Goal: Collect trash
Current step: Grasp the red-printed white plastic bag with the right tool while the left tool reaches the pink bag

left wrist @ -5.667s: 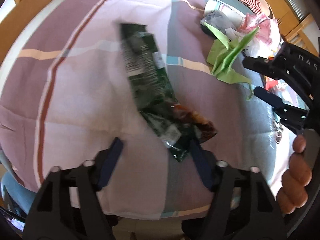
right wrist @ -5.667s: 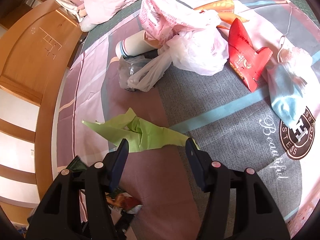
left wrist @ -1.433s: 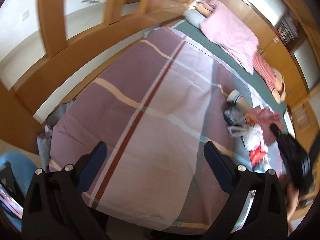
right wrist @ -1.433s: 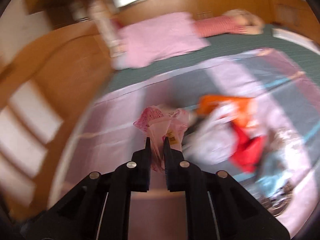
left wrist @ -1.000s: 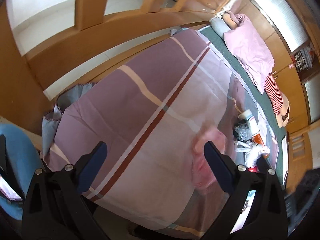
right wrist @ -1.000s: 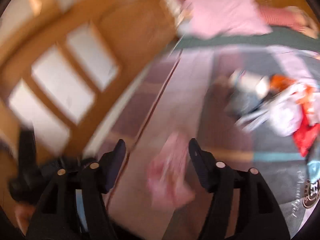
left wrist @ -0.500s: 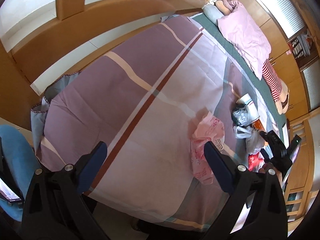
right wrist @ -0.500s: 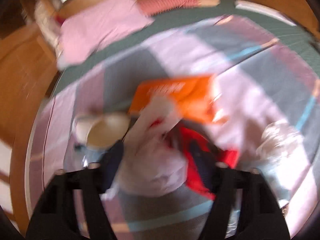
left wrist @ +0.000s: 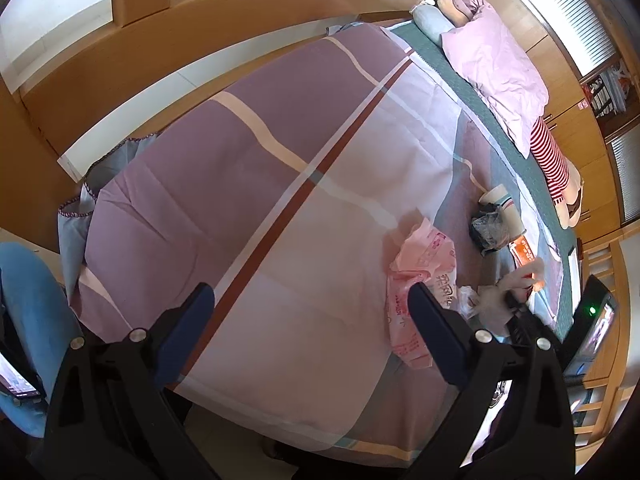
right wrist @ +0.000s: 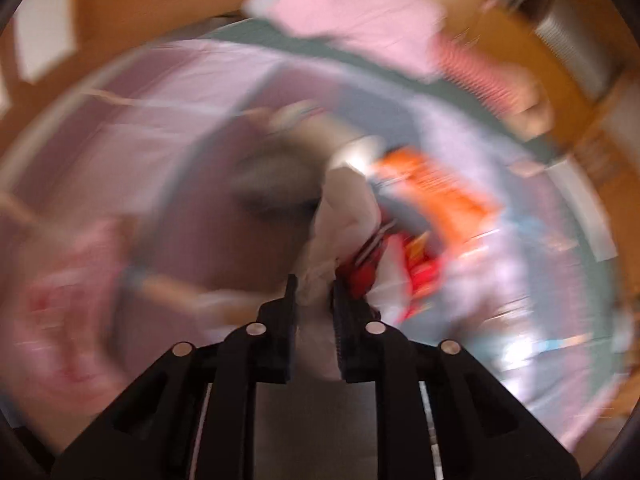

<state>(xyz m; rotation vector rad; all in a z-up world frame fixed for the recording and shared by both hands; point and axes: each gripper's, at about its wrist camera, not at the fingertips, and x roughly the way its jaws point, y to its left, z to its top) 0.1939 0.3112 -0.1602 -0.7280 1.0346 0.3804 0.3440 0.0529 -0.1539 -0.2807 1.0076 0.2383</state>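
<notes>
Right gripper (right wrist: 314, 300): jaws nearly closed, pinching a white bag (right wrist: 340, 216). Right wrist view is motion-blurred, so the grip depth cannot be read; the bag appears to hang up and away from the fingers, with something red (right wrist: 416, 268) just beside it, touching or not I cannot tell.

Left gripper (left wrist: 310, 330): jaws wide apart, nothing between them. It hangs above the bed's near edge, apparently kept out of the way while the right does the lifting.

Trash sits toward the bed's right side (left wrist: 248, 168): pink bag (left wrist: 424, 276) nearest the near edge, then a grey bag (left wrist: 490, 230) against a cup (left wrist: 498, 198), and an orange packet (left wrist: 524, 250) beyond. Pink bag lies flat and loose, likely the collecting spot.

Room: the left and middle of the bed carry nothing, so there is wide travel there. Near edge drops off close under the left fingers. Pillow (left wrist: 496, 56) lies along the far edge, well apart from the trash.
</notes>
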